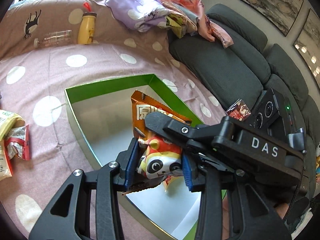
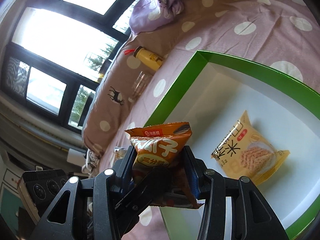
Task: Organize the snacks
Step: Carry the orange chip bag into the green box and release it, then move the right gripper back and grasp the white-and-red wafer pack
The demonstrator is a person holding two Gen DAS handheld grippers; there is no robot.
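We see a bed covered by a pink polka-dot sheet (image 1: 60, 64), with a grey sofa (image 1: 224, 68) along its far side. On the sheet lies an open green box (image 2: 176, 96) with a white floor. A yellow rice-cracker packet (image 2: 252, 152) rests flat on that floor, apart from both tools.

Our left gripper (image 1: 160, 166) hangs over the box, its blue pads pinching a panda snack packet (image 1: 160, 160) from either side; the packet sits squarely between the fingers and bulges out toward the camera. Our right gripper (image 2: 162, 164) holds an orange seed packet (image 2: 158, 144) the same way, clamped at its lower half so that the sealed top edge stands up above the fingertips, just over the box's near wall. In the left view this orange packet reaches into the box right beside the panda one.

Farther off, a yellow bottle (image 1: 87, 28) and a clear bottle (image 1: 54, 39) lie by the pillow, and a few more packets (image 1: 14, 140) wait on the sheet outside the box.
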